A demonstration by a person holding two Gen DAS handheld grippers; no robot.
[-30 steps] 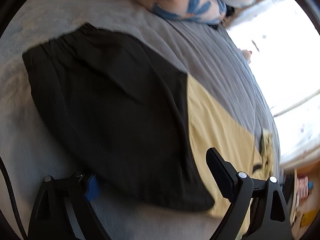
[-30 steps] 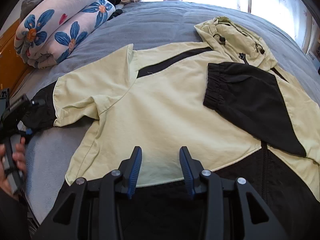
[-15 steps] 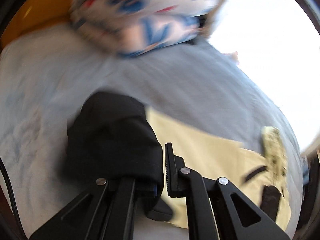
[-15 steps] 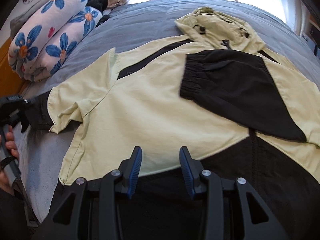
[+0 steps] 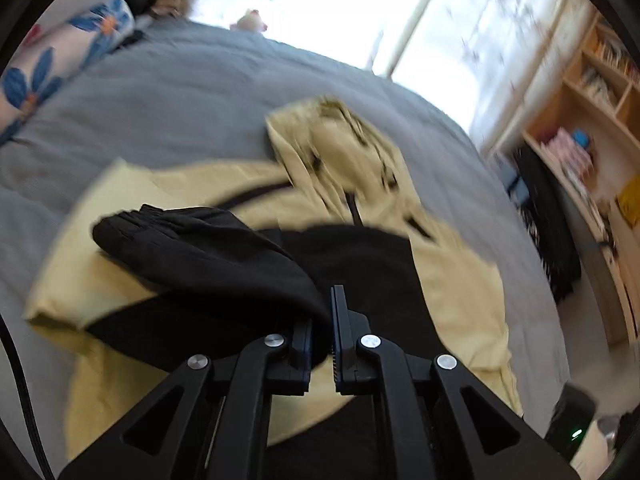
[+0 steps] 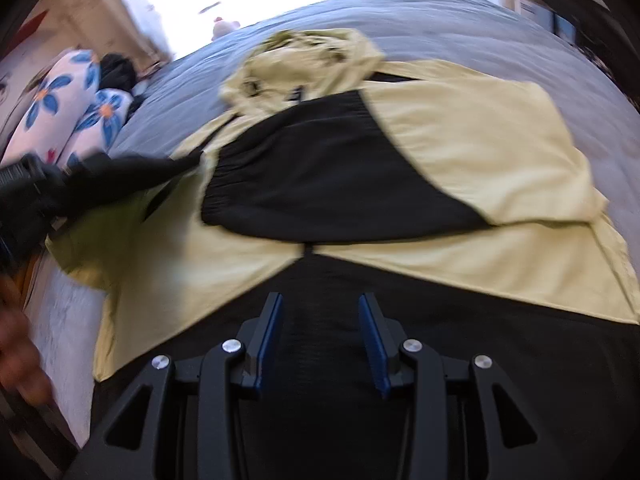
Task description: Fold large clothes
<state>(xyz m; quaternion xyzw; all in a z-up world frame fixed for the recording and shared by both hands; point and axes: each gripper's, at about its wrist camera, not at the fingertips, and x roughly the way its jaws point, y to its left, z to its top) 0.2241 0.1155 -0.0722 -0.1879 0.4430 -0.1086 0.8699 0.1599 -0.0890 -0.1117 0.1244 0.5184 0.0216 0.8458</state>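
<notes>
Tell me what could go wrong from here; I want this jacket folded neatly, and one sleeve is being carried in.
1. The left gripper pinches only an edge of the black sleeve; it could slip out mid-carry.
2. That sleeve may land bunched on the other black sleeve already folded over the jacket.
3. The right gripper hangs open, pinning nothing, so pulling may drag the jacket across the grey bedspread.

Both wrist cameras look steeply down, close over the yellow-and-black hooded jacket point(image 5: 448, 280) point(image 6: 472, 136) on the grey bed point(image 5: 180, 104) point(image 6: 440, 20); they share its hood and window.
</notes>
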